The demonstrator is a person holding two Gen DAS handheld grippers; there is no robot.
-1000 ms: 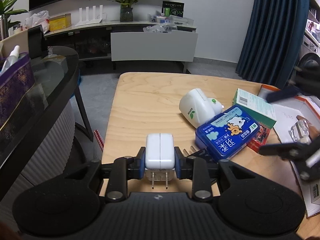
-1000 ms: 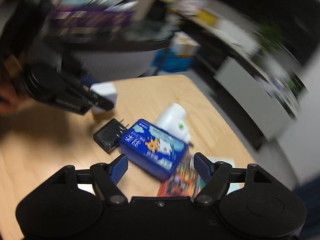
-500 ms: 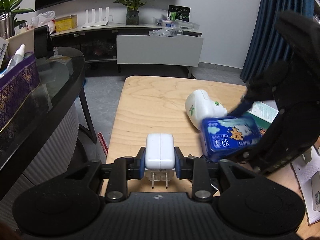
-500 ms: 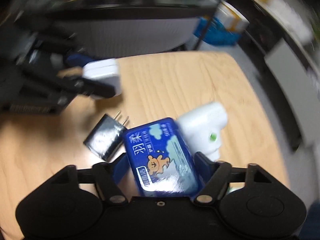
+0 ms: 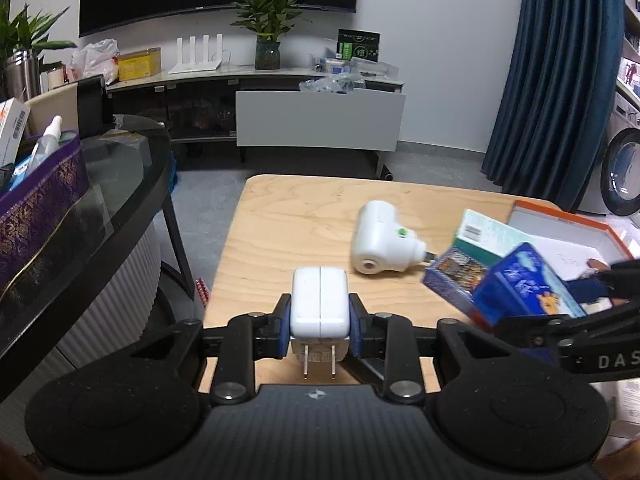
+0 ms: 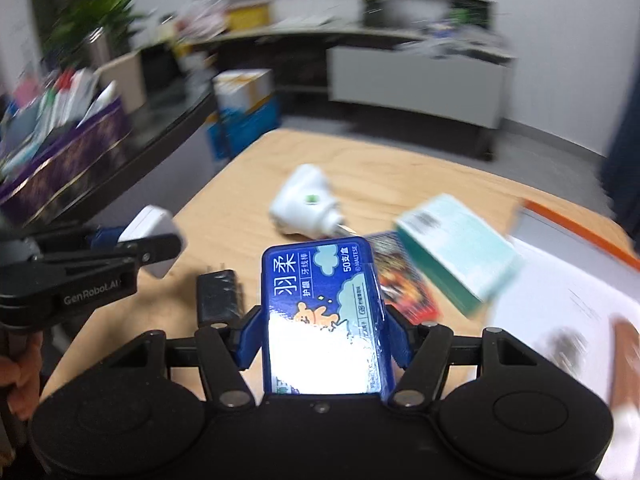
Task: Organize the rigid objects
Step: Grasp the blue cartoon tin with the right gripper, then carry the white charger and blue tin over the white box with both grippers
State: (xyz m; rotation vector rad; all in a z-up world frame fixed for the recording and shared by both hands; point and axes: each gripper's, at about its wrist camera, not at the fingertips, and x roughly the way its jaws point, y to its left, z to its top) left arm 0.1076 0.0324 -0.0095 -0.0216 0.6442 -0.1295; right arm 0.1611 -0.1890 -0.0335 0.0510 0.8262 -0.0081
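My left gripper [image 5: 320, 320] is shut on a white charger [image 5: 319, 300], prongs toward the camera, held above the near left of the wooden table [image 5: 288, 216]. My right gripper [image 6: 322, 336] has its jaws closing on a blue cartoon-printed box [image 6: 320, 280]; both blue pads press on its sides and it hangs off the table. In the left wrist view that blue box [image 5: 528, 284] is raised at the right. A black charger [image 6: 218, 292] lies flat just left of it. A white plug-in device [image 5: 380, 240] lies mid-table.
A teal box [image 5: 484, 236] leans over a colourful card pack [image 5: 456, 276] beside an open orange-rimmed box [image 5: 560, 216] at the right. At the left stands a dark glass table with a purple box [image 5: 40, 208]. A low cabinet and blue curtain lie beyond.
The right gripper rolled over the blue box, closed around it and lifted it off the table toward the right. The left gripper rose slightly, still holding the white charger.
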